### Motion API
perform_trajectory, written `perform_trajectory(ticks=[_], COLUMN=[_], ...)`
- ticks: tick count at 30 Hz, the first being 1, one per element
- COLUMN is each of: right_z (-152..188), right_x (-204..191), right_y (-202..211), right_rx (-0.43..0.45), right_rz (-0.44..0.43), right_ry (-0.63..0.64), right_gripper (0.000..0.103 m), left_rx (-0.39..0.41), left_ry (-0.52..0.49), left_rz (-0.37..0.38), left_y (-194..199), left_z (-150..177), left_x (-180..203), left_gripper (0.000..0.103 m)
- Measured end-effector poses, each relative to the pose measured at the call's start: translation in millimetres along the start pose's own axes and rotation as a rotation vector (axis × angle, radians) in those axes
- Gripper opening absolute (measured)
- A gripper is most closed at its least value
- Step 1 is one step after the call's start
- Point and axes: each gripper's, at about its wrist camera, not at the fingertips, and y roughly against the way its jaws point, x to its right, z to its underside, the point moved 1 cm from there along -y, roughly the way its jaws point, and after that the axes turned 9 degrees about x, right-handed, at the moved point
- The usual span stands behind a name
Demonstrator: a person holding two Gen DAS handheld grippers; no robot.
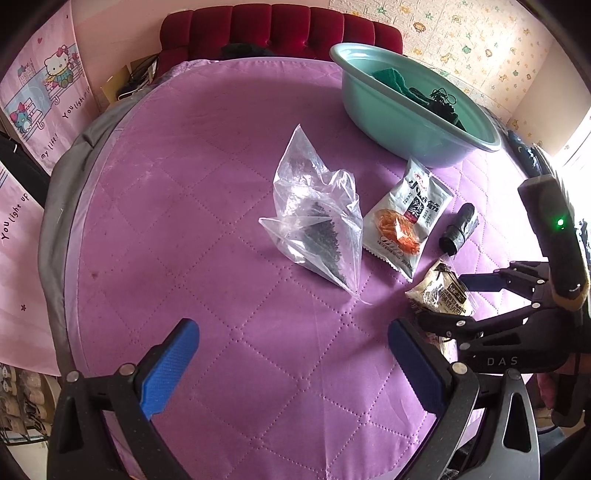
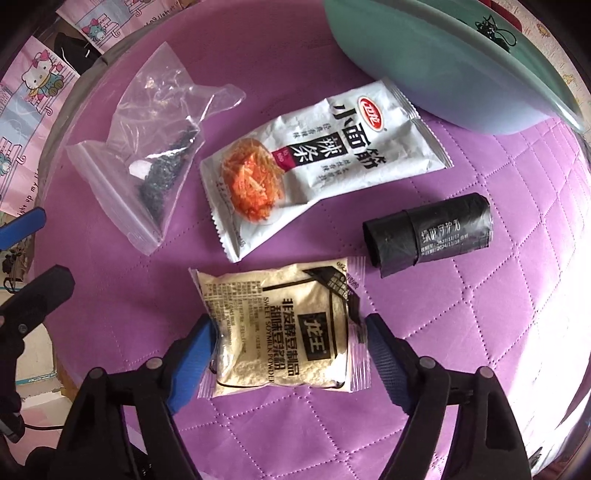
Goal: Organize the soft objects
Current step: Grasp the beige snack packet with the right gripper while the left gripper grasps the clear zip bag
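Note:
A beige soymilk powder packet (image 2: 280, 343) lies on the purple quilt (image 2: 480, 332), and my right gripper (image 2: 290, 332) points down over it. The left pad dents the packet's side and the right pad meets its crimped seal. The left wrist view shows the same packet (image 1: 439, 291) between the right gripper's fingers (image 1: 480, 281). Beyond it lie a white spicy snack packet (image 2: 317, 158), a clear zip bag of dark leaves (image 2: 147, 166) and a black roll of bags (image 2: 432, 232). My left gripper (image 1: 291, 354) hovers open over bare quilt, nothing between its pads.
A teal basin (image 1: 388, 114) with dark green cloth and black cord inside stands at the far right of the bed. A red padded headboard (image 1: 277, 29) closes the far end. The quilt's left edge (image 1: 74, 221) drops off towards a pink cartoon curtain.

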Motion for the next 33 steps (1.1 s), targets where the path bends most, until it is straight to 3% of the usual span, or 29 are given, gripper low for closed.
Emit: perform_trajectory(ticks=[4,9,16,31,33], right_z=[-1.6,-4.2,-11.9,-15.4,-15.8], right_x=[-1.9,-13.5,4.5,32.9,39.0], right_y=[8.7,20.0,37.1,59.7,57.6], right_rx=[0.024,0.047,0.07,0.101,0.1], right_rz=[-0.032,-0.048,-0.067,-0.019,-0.019], right_ry=[-0.003,0.001,-0.042,-0.083,-0.09], right_gripper=[0.053,0.046,0.046,0.046,0.046], left_rx=[-0.01,-0.008,-0.017,-0.04,-0.051], left_ry=[-0.011,-0.031,-0.039,-0.051,-0.06], left_rz=[0.015,0.035,0.05,0.064,0.067], left_y=[-7.0,-11.7,-26.7,-73.3,-80.6], left_z=[-5.2,-12.3,-25.1,-56.2,-59.2], left_x=[4.5,10.5,15.1,24.0,27.8], left_gripper=[0.103,0.103,0.103,0.103,0.097])
